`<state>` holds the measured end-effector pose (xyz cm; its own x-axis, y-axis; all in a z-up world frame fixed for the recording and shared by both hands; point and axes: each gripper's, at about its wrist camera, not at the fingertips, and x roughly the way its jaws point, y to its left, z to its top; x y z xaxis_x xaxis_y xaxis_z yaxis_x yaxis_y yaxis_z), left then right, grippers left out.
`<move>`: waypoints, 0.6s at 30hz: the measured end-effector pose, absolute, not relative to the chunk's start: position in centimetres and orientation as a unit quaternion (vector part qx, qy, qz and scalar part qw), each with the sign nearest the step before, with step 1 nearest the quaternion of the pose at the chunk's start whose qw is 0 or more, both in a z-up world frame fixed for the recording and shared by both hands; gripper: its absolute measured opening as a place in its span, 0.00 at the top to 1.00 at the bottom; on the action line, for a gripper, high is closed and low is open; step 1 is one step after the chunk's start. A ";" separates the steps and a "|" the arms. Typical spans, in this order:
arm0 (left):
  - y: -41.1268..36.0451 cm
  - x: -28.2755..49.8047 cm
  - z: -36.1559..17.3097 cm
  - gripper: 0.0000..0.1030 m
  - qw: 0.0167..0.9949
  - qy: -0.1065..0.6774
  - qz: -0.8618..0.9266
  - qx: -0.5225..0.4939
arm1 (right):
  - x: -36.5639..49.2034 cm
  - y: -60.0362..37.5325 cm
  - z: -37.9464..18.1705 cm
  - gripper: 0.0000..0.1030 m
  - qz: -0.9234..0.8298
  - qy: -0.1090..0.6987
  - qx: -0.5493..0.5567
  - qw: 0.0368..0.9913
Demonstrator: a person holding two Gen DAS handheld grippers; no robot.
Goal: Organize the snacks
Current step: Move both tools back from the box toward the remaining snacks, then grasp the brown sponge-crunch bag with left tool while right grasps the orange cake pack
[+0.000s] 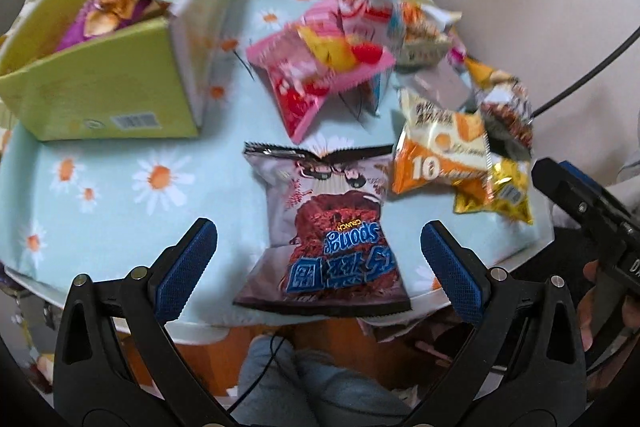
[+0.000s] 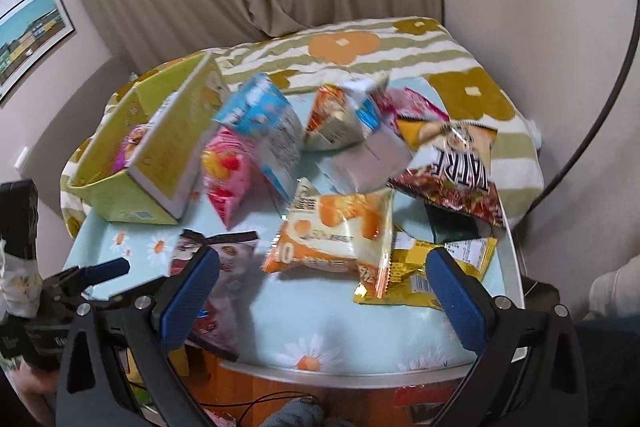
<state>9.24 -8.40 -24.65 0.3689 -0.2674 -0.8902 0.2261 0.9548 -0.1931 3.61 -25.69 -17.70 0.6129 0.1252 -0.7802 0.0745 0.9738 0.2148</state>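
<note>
Several snack bags lie on a round table with a daisy cloth [image 1: 100,187]. A brown "Sponge Crunch" bag [image 1: 328,227] lies at the near edge, between the spread fingers of my open left gripper [image 1: 318,259]. Beyond it lie a pink bag [image 1: 316,67] and an orange-white bag [image 1: 440,151]. A green cardboard box [image 1: 100,99] at far left holds a purple bag [image 1: 100,15] and a pale bag. My right gripper [image 2: 322,287] is open and empty, above the near edge, close to the orange-white bag [image 2: 336,227] and a gold bag [image 2: 412,279].
A blue carton [image 2: 260,131], a grey box [image 2: 368,159] and a dark red patterned bag [image 2: 456,171] crowd the far side of the table. A striped flowered cushion [image 2: 360,43], a curtain and walls stand behind. A cable hangs at right. My knees are below the table edge.
</note>
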 end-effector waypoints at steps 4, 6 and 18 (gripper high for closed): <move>-9.3 10.0 -26.6 0.02 0.820 0.552 -0.151 -0.004 | 4.3 -25.8 -19.2 0.00 0.010 0.447 0.119 0.887; -9.7 10.3 -27.5 0.02 0.817 0.556 -0.153 0.005 | 4.9 -25.7 -19.9 0.00 0.006 0.450 0.113 0.886; -9.7 12.3 -30.9 0.36 0.794 0.586 -0.160 0.014 | 8.9 -24.9 -23.2 0.00 -0.006 0.473 0.109 0.874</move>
<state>12.34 -9.71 -30.94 0.2627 -0.2383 -0.9350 0.2715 0.9481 -0.1653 8.86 -24.87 -23.16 0.5532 0.0929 -0.8278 0.1132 0.9762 0.1851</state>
